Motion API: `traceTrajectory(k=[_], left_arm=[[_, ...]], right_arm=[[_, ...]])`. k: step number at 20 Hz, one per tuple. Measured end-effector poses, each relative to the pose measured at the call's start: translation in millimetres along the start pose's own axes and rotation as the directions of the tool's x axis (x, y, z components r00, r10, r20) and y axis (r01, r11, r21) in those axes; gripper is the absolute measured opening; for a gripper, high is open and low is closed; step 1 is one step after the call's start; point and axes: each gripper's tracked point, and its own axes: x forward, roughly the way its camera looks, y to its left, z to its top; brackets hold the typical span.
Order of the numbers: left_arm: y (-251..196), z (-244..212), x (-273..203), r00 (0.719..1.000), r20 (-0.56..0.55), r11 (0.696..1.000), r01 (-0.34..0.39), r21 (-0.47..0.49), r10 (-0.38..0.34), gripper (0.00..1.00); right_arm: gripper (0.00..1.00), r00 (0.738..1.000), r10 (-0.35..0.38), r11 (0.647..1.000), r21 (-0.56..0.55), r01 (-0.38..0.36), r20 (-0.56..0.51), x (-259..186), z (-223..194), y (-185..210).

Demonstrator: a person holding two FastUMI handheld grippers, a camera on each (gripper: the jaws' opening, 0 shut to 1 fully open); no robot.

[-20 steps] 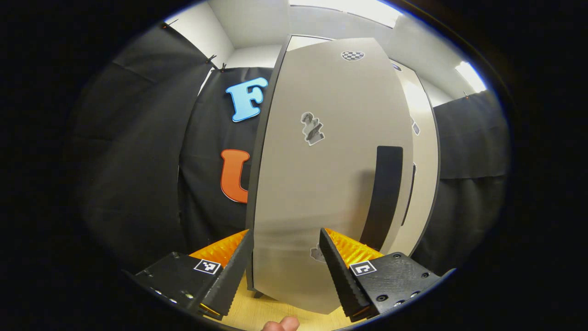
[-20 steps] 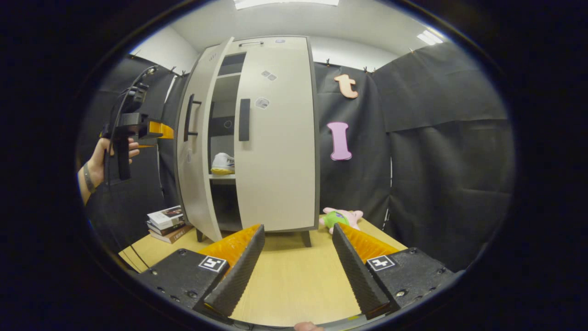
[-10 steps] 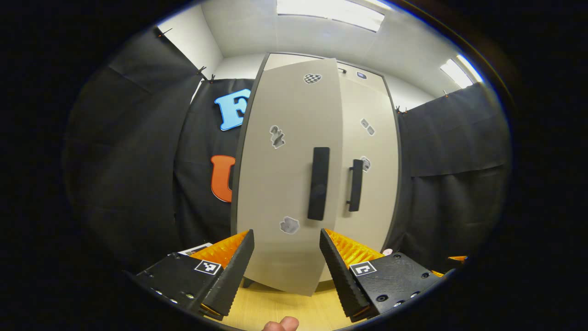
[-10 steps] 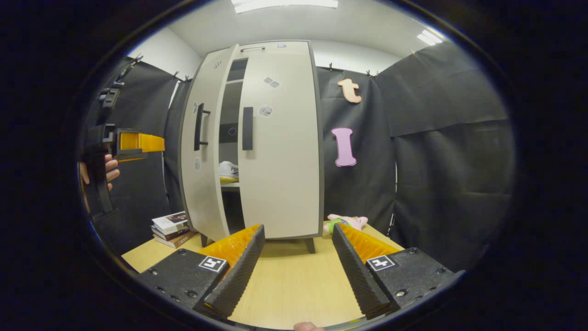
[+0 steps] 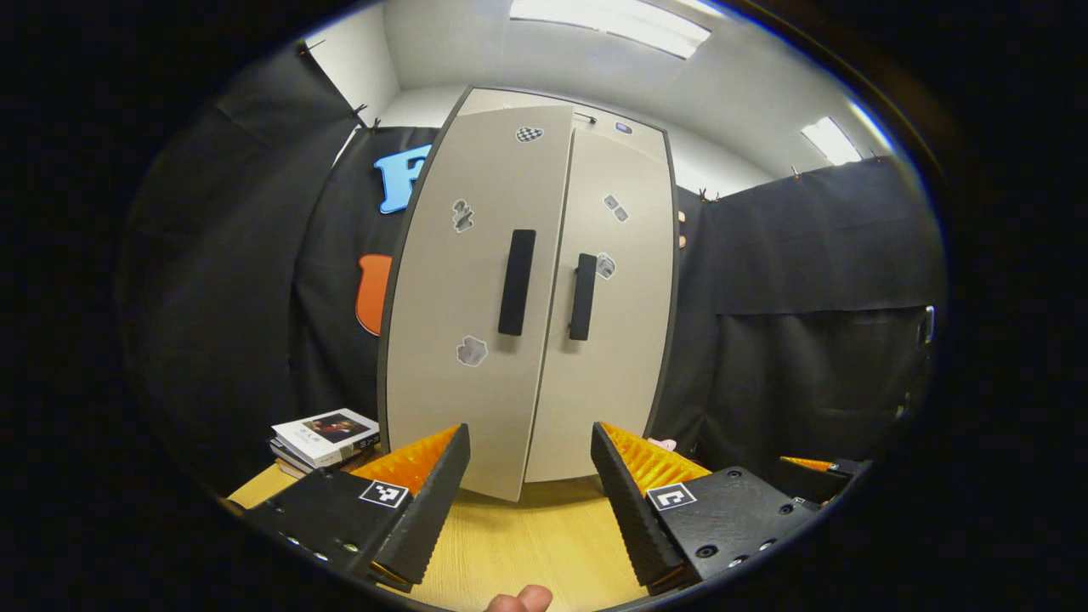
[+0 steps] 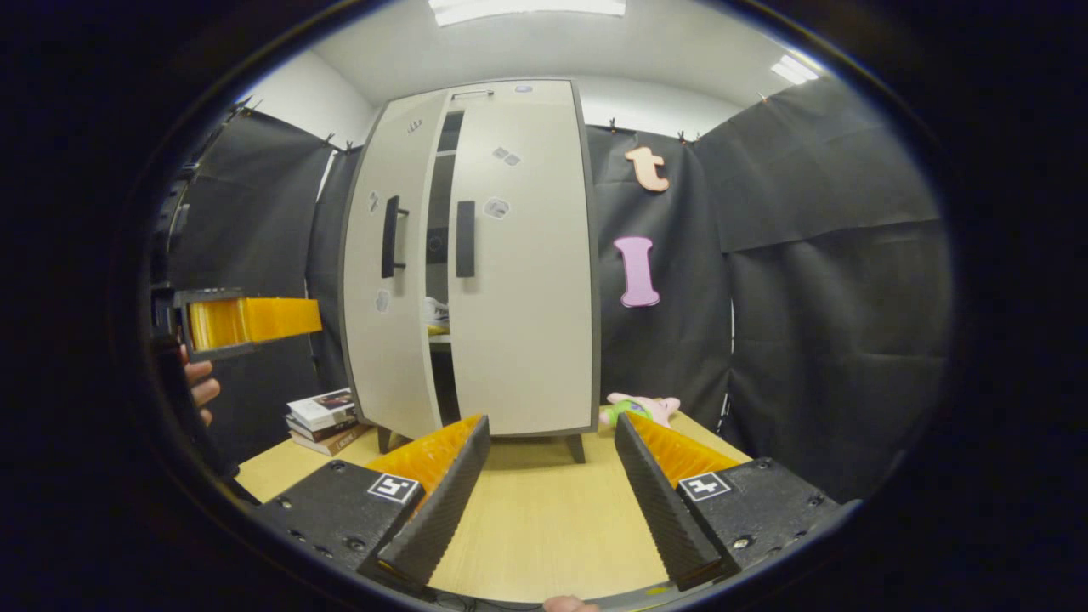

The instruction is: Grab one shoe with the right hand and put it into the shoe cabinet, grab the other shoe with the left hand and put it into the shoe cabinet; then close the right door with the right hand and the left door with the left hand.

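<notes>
On the shoe cabinet (image 6: 476, 255), the left door (image 6: 387, 272) has swung nearly shut; both claws gape, empty.

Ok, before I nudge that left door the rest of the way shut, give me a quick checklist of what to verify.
1. Right door flush with the cabinet: ok.
2. Left door fully shut: not ok; in the right gripper view a narrow gap remains beside it.
3. Shoe on the shelf, inside the gap: ok; second shoe: cannot tell.
4. Left hand-held gripper open and empty, facing the doors: ok.
5. Right hand-held gripper open, empty, back over the table: ok.
6. Books beside the cabinet, outside the door's swing: ok, probably.
</notes>
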Motion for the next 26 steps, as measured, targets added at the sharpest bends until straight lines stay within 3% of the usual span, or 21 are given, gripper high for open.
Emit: traceTrajectory(k=[5,11,26], left_arm=[[-15.5,-19.2,-13.8,1.000,-0.018,0.999,0.017,0.028,-0.016,0.86],[-25.0,-32.0,-24.0,0.999,-0.025,0.999,0.028,0.038,-0.027,0.86],[-23.7,-34.6,-34.8,0.999,-0.035,0.999,0.013,0.036,-0.012,0.86]], right_arm=[[0.93,1.000,0.004,1.000,0.000,-0.004,0.001,-4.9,0.9,1.9],[0.96,1.000,0.004,1.000,0.007,-0.004,-0.005,-10.6,-0.9,1.9],[0.96,1.000,0.018,1.000,-0.009,-0.018,-0.006,-19.1,-0.9,9.3]])
